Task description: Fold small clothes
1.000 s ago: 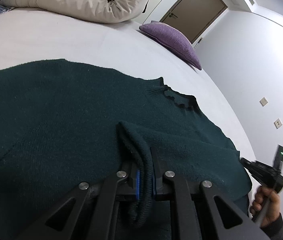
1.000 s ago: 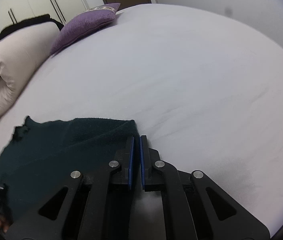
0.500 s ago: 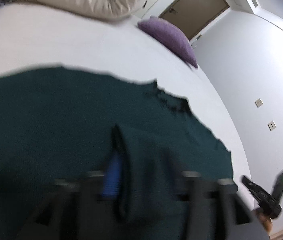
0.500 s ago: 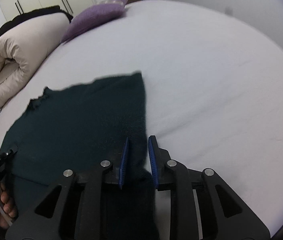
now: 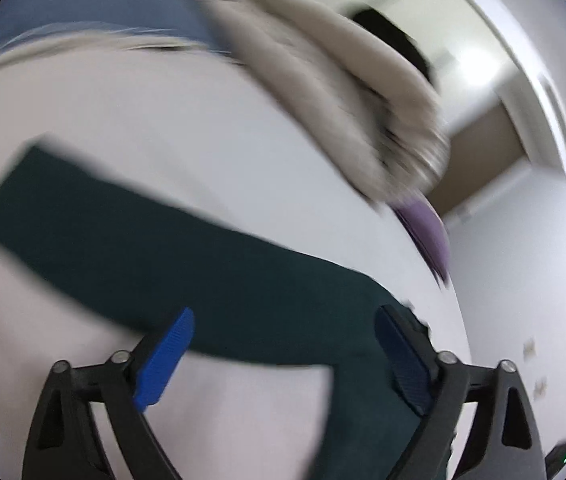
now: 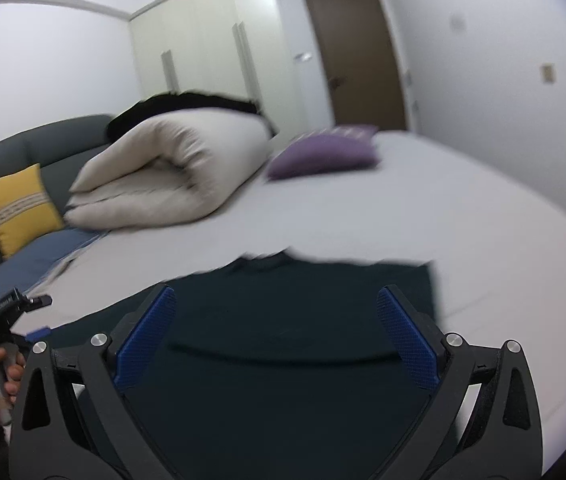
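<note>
though blurred, dark green sweater (image 5: 187, 256) lies seemingly flat, long sleeve outstretched

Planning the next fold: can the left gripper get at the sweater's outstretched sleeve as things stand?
Probably yes. The left gripper is open and holds nothing, and the dark green sleeve lies flat on the white bed just ahead of its fingers, with nothing lying over it.

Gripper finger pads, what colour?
Blue, ribbed pads on black fingers; clearest in the right wrist view.

Both hand-held grippers (image 5: 283, 356) (image 6: 277, 336) opened, sweater (image 6: 283, 320) released
</note>
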